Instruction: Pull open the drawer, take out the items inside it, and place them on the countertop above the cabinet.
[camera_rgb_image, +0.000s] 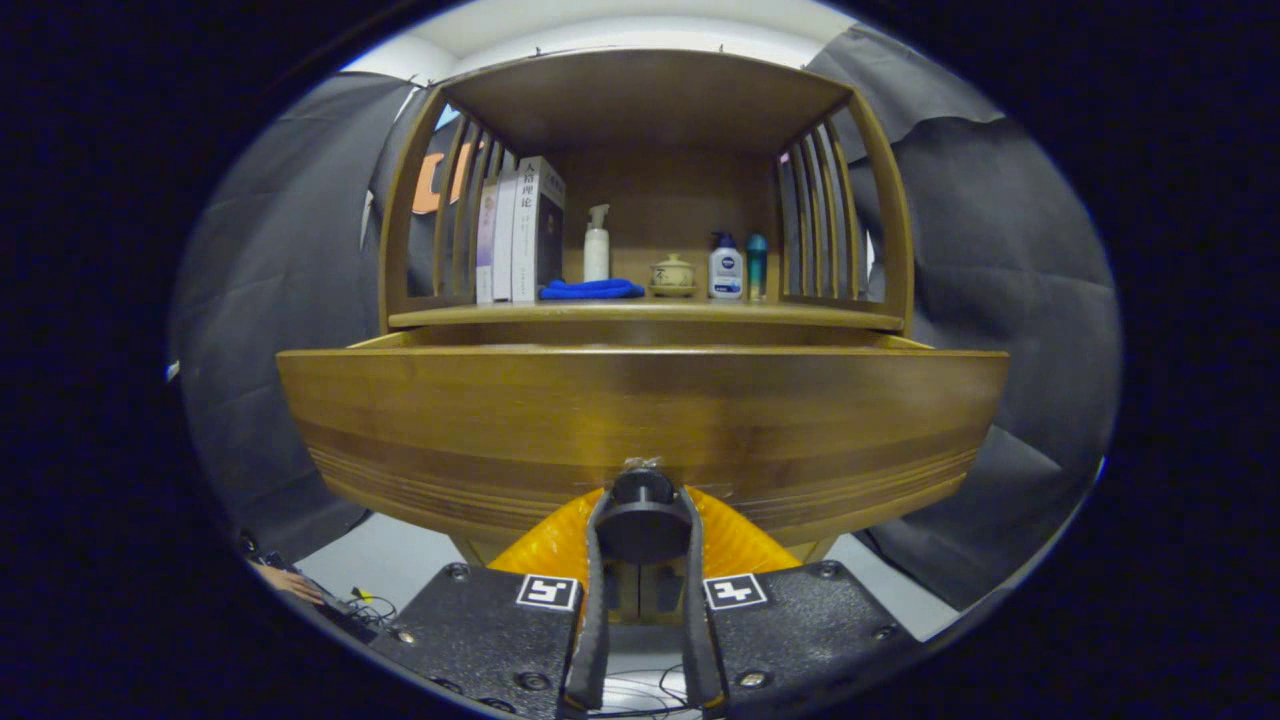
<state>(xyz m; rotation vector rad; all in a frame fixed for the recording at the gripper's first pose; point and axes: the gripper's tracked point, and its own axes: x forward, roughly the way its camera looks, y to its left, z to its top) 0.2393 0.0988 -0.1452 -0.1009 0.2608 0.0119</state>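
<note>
Both fingers (597, 560) pinch the round drawer knob (642, 518) on the drawer front (640, 420). That drawer stands partly drawn out below the worktop (640, 314), its width crosswise to the fingers; its contents are hidden, so further pulling runs straight back.
</note>
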